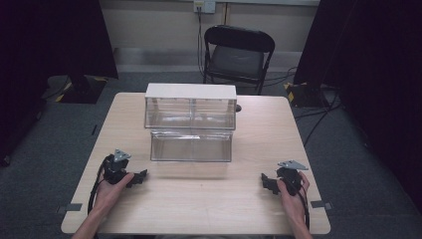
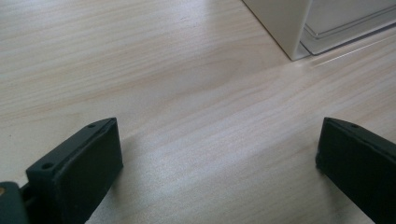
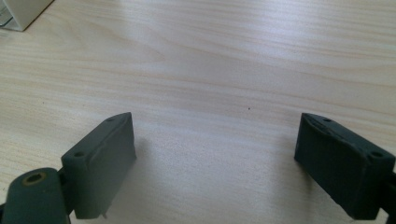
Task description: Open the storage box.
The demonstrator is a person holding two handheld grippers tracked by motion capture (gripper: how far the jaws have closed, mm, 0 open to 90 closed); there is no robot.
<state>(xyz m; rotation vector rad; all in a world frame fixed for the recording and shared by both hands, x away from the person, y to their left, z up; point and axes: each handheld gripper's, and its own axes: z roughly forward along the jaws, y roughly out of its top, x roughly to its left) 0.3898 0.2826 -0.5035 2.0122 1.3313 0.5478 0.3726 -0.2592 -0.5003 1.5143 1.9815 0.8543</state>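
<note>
A clear two-tier plastic bin unit (image 1: 191, 122) with a white top stands at the middle of the wooden table (image 1: 199, 199); both tiers look empty. My left gripper (image 1: 141, 177) rests on the table near the front left, held by a hand, with its jaws wide apart and nothing between them. My right gripper (image 1: 265, 181) rests at the front right, open the same way. In the left gripper view the left gripper (image 2: 219, 163) looks over bare wood, with the bin unit's white corner (image 2: 285, 28) at the upper right. The right gripper (image 3: 215, 163) faces bare wood, the unit's corner (image 3: 18, 14) at top left.
A black folding chair (image 1: 238, 55) stands behind the table. Cables (image 1: 318, 117) run over the grey carpet at the right, and dark curtains hang at both sides. Tape marks (image 1: 321, 204) sit near the table's front corners.
</note>
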